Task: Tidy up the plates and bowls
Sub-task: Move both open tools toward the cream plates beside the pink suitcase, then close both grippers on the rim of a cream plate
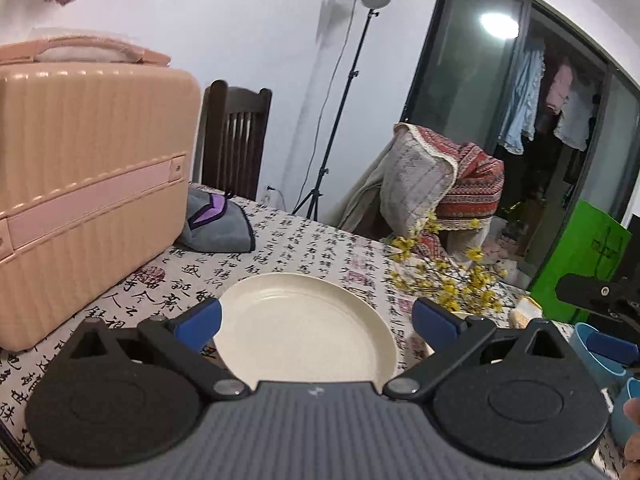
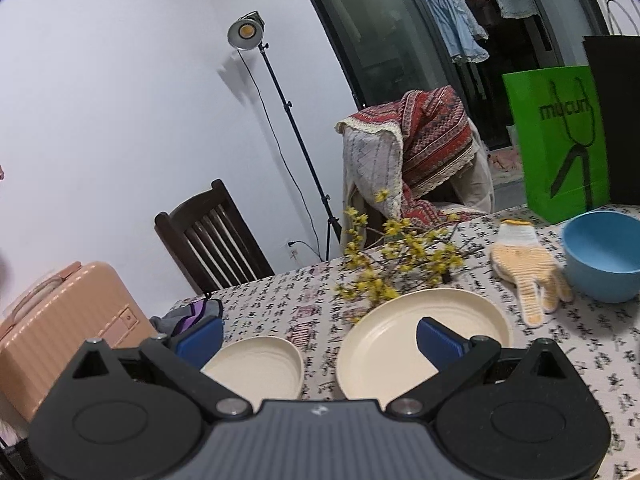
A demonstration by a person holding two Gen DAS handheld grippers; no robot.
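Left wrist view: The left claw (image 1: pixel 316 324) is spread wide with nothing held between its blue pads (image 1: pixel 200 322). A cream plate (image 1: pixel 304 328) lies flat on the table (image 1: pixel 280 240), directly ahead of the claw and between the two pads; contact between pads and plate cannot be confirmed. A pink suitcase (image 1: pixel 88 200) stands on the table to the left, with a grey and purple cloth (image 1: pixel 218 222) just beside it. A spray of yellow flowers (image 1: pixel 444 276) lies beyond the plate to the right. At the right edge, a blue bowl (image 1: pixel 592 354) sits on the table, and part of the right claw (image 1: pixel 612 320) reaches over it; that claw's opening cannot be judged from here.

Right wrist view: The right claw (image 2: pixel 320 344) is wide open and empty. Two cream plates lie flat on the table, near each other but apart: a smaller plate (image 2: pixel 260 364) toward the left pad, a larger plate (image 2: pixel 400 336) under the right pad (image 2: pixel 440 344). The yellow flowers (image 2: pixel 396 268) lie just behind the larger plate. A knitted glove (image 2: pixel 528 272) rests beside a blue bowl (image 2: pixel 604 256) at the right. A green paper bag (image 2: pixel 560 140) stands behind the bowl.
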